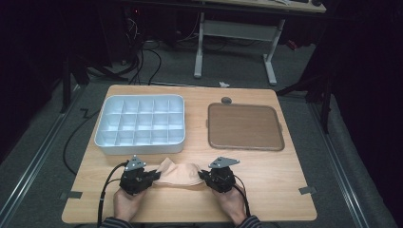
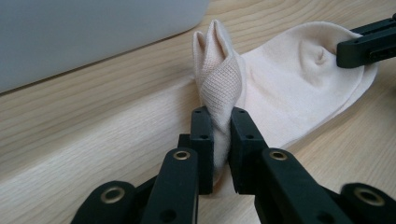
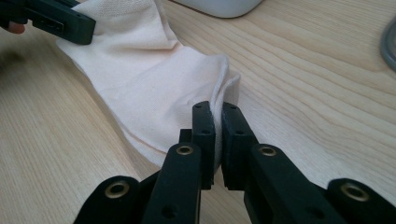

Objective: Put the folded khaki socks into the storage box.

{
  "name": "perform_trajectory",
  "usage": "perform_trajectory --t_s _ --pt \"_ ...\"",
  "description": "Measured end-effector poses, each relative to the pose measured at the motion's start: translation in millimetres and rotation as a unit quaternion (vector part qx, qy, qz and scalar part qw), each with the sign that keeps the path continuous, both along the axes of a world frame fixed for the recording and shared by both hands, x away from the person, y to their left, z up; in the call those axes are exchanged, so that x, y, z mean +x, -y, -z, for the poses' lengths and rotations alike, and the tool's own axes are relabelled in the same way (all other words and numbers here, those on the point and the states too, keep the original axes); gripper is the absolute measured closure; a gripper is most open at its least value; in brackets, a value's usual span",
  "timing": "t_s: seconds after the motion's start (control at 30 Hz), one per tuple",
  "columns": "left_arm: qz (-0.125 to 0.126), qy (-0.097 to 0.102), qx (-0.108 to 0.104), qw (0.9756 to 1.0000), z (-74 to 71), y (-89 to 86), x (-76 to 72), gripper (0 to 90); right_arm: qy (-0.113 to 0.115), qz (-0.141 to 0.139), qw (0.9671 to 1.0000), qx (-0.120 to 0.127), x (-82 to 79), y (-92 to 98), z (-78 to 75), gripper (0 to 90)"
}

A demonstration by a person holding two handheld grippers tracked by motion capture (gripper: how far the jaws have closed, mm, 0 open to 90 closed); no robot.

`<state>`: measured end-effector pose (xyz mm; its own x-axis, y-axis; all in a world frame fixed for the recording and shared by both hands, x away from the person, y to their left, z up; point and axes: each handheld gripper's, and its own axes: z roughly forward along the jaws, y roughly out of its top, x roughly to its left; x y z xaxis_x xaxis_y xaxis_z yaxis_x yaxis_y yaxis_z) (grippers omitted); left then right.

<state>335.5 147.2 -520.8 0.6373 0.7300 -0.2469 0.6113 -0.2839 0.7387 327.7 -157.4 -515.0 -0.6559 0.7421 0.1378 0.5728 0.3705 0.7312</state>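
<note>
The room is dim, with cables and the white legs of another desk on the grey floor beyond, and the light falls on a pale wooden worktop (image 1: 266,199). At its near edge lies a cream sock (image 1: 177,173), or possibly a pair laid one on the other, since layered edges show at one end. It is held between the two hand-held tools. The left claw (image 1: 155,176) is closed on one end, its jaws pinching a bunched fold of knit so that the cloth stands up in a peak. The right claw (image 1: 203,175) is closed on the opposite end, clamped over a thin folded edge. With a grip at each end, the person seems to be stretching the sock flat or getting ready to lift and carry it; the middle rests on the wood, a little slack.

Just behind the sock stands a white compartmented organiser box (image 1: 139,124), its cells empty and its near wall close to the left claw. That wall is the edge to mind, as any forward move must go up and over it. To the right, a flat brown tray (image 1: 245,127) sits well apart from the box, with bare wood between them and in front of it.
</note>
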Motion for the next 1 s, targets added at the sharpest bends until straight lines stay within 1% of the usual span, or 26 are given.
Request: perform_trajectory --t_s 0.33,0.5,0.6,0.67,0.8,0.87,1.0 --pt "0.005 0.003 -0.008 1.0 4.7 19.9 3.9 82.0 0.001 0.02 0.9998 -0.002 -3.1 19.3 1.8 85.5" --pt "0.005 0.008 -0.013 0.9999 6.4 28.6 5.3 81.8 0.002 0.031 0.9995 -0.002 -2.9 28.8 1.7 85.5" --pt "0.004 0.014 -0.015 0.9998 7.4 33.0 5.6 81.3 0.001 0.038 0.9993 -0.003 -2.8 33.5 2.6 85.5" --pt "0.006 0.014 -0.013 0.9998 8.7 36.2 6.4 81.0 0.001 0.04 0.9992 -0.005 -2.6 36.8 3.6 85.4" --pt "0.009 0.014 -0.002 0.9999 12.5 42.8 7.5 80.6 -0.006 0.049 0.9988 -0.003 -2.6 43.3 7.0 85.4" --pt "0.008 0.019 0.004 0.9998 13.3 46.0 7.5 80.3 -0.005 0.05 0.9987 -0.004 -1.7 45.8 8.3 85.4" --pt "-0.001 0.02 0.008 0.9998 13.5 48.5 8.5 78.0 -0.012 0.055 0.9984 -0.008 0.6 47.1 11.3 84.9"
